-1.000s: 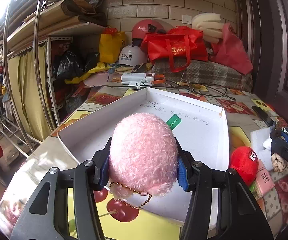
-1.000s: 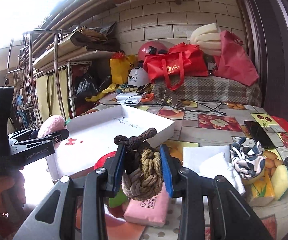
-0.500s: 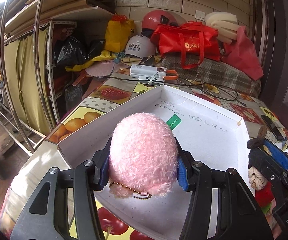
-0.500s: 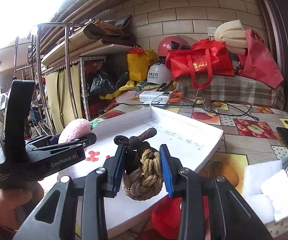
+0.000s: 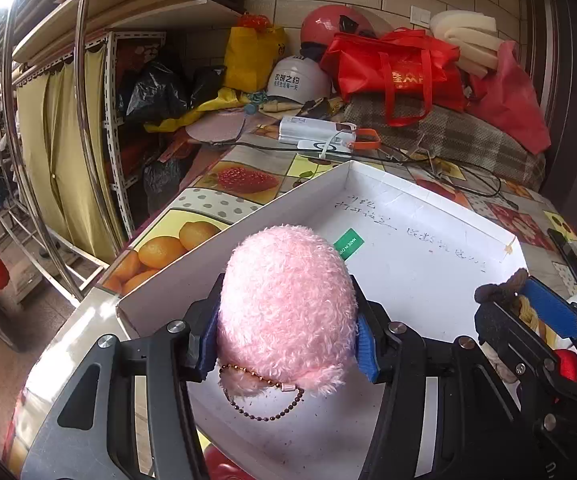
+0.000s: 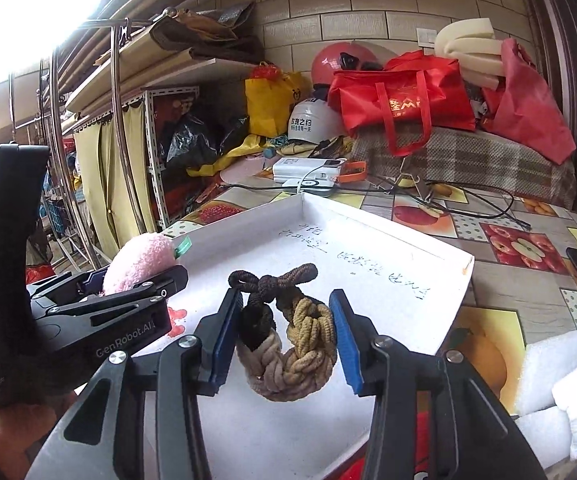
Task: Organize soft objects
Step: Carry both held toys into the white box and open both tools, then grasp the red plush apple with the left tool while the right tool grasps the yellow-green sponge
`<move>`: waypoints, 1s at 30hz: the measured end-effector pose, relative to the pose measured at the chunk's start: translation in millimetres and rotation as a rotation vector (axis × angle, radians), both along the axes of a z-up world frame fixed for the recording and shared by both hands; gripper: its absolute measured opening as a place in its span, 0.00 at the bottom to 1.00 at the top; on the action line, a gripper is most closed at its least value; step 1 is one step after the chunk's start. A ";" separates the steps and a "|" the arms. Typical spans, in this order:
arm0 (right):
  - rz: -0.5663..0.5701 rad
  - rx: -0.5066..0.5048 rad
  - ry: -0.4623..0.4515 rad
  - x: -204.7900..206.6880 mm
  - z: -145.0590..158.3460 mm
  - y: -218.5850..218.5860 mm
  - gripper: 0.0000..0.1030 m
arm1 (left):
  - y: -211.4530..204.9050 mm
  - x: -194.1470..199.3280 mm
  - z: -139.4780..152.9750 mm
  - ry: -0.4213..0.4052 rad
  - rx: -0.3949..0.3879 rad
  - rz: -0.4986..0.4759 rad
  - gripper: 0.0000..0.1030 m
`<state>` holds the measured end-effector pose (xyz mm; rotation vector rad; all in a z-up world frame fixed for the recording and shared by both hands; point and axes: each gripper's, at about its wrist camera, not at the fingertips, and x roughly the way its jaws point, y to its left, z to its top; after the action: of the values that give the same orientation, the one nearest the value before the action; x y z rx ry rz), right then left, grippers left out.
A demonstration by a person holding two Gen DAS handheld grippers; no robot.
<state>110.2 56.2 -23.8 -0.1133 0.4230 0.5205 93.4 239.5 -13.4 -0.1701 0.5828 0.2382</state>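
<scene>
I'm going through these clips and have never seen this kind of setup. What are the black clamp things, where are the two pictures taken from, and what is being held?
No robot here: a person holds a hand-operated claw in each hand, each carrying a forward-looking fisheye camera. One picture looks along the left claw, the other along the right claw. The left claw grips a fluffy pink plush ball over a shallow white cardboard box that sits on a fruit-patterned tablecloth. The right claw's jaws have just been opening; a braided brown-and-tan rope ring sits between them over the same box, its right side clear of the pad.
</scene>
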 end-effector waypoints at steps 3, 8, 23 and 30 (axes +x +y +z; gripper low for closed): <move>-0.006 -0.002 -0.038 -7.6 2.3 0.3 0.84 | 6.3 -4.4 0.2 -0.013 -0.007 0.055 0.82; -0.020 0.014 -0.049 -5.2 4.0 -2.0 1.00 | 18.3 -8.1 -1.5 -0.019 -0.049 0.095 1.00; 0.000 0.016 -0.194 -38.5 6.8 -15.6 1.00 | 23.0 -37.6 4.8 -0.132 -0.081 0.152 1.00; -0.008 0.018 -0.191 -56.4 6.3 -70.2 1.00 | -20.0 -55.6 6.1 -0.141 -0.096 0.020 1.00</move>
<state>53.8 -14.0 -17.5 -0.1428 0.2323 0.5006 37.8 219.4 -7.3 -0.2830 0.4530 0.2156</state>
